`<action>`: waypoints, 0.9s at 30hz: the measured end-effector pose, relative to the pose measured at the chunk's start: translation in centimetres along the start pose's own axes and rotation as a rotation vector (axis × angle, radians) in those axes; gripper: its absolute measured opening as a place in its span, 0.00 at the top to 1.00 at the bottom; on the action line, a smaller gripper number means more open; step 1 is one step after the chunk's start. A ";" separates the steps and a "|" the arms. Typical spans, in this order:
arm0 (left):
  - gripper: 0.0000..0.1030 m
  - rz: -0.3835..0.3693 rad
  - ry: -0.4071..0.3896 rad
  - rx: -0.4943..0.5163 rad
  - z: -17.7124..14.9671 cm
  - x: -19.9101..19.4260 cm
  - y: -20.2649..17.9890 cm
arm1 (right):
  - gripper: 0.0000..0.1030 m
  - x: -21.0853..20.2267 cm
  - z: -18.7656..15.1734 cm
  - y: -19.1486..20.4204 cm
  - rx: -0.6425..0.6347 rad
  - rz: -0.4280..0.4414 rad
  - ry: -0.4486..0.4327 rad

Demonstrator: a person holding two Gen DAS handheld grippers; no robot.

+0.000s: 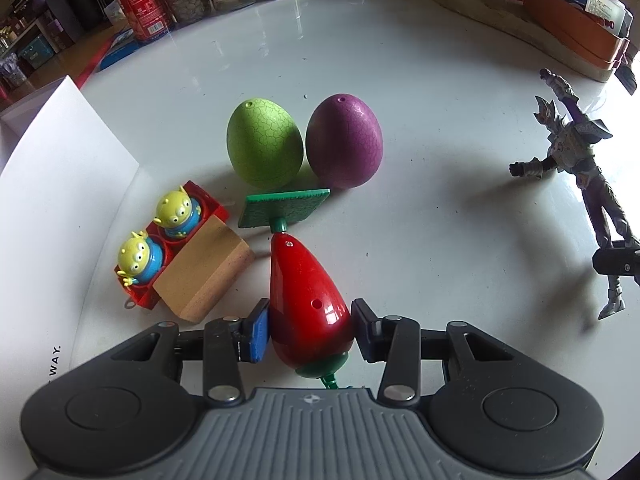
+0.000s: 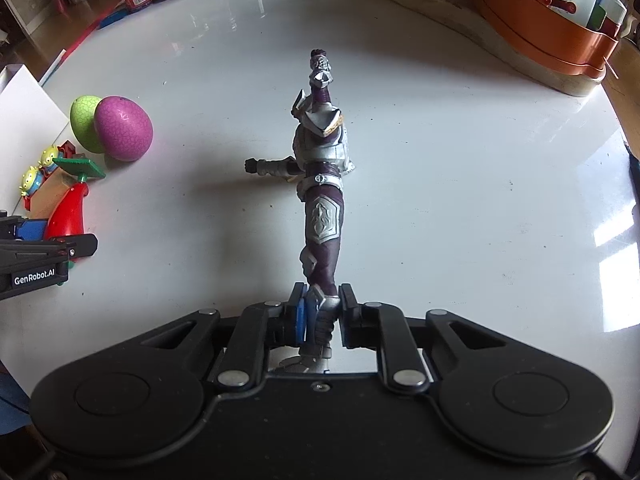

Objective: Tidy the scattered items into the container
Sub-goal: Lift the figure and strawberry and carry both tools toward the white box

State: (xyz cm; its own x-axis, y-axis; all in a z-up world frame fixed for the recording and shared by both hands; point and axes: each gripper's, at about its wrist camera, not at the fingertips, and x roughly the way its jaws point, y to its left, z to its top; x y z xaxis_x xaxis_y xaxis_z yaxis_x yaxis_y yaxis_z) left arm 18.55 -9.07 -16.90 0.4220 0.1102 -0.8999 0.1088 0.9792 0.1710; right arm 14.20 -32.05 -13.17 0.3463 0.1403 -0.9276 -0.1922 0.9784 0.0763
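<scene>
1. Currently pinching the red pepper toy (image 1: 308, 292) at its fat end with the left claw (image 1: 312, 316), pads pressed on both flanks. Lying on the worktop (image 1: 440, 80), narrow end at a green square plate (image 1: 286, 208); joined or merely touching, cannot tell.
2. Clamping the armoured action figure (image 2: 322, 184) by one lower leg in the right claw (image 2: 322, 304), almost fully closed. Stretched out ahead across the worktop.
3. Could squirt out of the left grip: glossy, tapering shell, gripped on a curve.
4. Might push the green plate into the green egg (image 1: 264, 144) and purple egg (image 1: 344, 144) just beyond, and set both rolling.
5. Could swing or droop from the right grip: held at one extreme end, with an outstretched arm apt to snag.
6. Probably bound for the white box (image 1: 60, 184) at the left; risks knocking the alien toys (image 1: 160, 248) and wooden block (image 1: 204, 276) beside its wall.
7. Glossy white, round-edged, streaked with window glare, so slippery footing for anything dropped.
8. Crowded at the far rim by jars, a red can (image 1: 138, 0) and an orange tray (image 2: 540, 40); cluttered shelves beyond.
</scene>
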 end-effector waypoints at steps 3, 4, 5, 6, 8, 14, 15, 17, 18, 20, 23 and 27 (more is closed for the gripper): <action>0.58 -0.007 -0.008 -0.008 -0.3 -0.6 0.1 | 0.85 -0.3 0.0 0.0 0.020 0.025 -0.009; 0.58 -0.009 -0.012 -0.011 -0.3 -0.8 0.1 | 0.85 -0.4 0.1 -0.1 0.034 0.041 -0.011; 0.58 -0.011 -0.018 -0.010 -0.4 -1.2 0.2 | 0.85 -0.5 0.1 -0.3 0.046 0.055 -0.012; 0.58 -0.011 -0.023 -0.008 -0.4 -1.5 0.2 | 0.85 -0.6 0.1 -0.4 0.055 0.066 -0.015; 0.58 -0.012 -0.033 -0.007 -0.5 -2.1 0.3 | 0.85 -1.1 0.1 -0.6 0.066 0.076 -0.027; 0.58 -0.004 -0.066 0.000 -0.5 -4.2 0.6 | 0.85 -2.0 0.5 -0.7 0.094 0.089 -0.062; 0.58 -0.004 -0.073 0.000 -0.6 -4.6 0.7 | 0.85 -2.1 0.4 -0.8 0.097 0.092 -0.064; 0.58 -0.003 -0.088 0.003 -0.6 -5.5 0.9 | 0.85 -2.1 0.4 -0.3 0.098 0.090 -0.065; 0.58 -0.001 -0.096 0.005 -0.6 -6.0 1.2 | 0.85 -1.8 0.4 0.1 0.093 0.083 -0.066; 0.58 0.001 -0.111 0.005 -0.5 -7.1 1.8 | 0.85 -1.9 0.2 0.2 0.090 0.075 -0.067; 0.58 0.007 -0.124 0.001 -0.6 -9.0 2.9 | 0.85 -2.6 -0.1 0.3 0.077 0.058 -0.065; 0.58 0.024 -0.143 0.005 -0.9 -11.1 4.6 | 0.85 -2.9 -0.9 0.9 0.056 0.048 -0.048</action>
State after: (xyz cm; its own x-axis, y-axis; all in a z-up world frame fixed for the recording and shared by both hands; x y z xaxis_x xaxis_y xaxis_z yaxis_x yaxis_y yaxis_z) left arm 13.50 -5.63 -6.49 0.5486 0.1076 -0.8291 0.1019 0.9757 0.1940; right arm 12.17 -31.71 -10.71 0.3817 0.1930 -0.9039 -0.1586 0.9771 0.1417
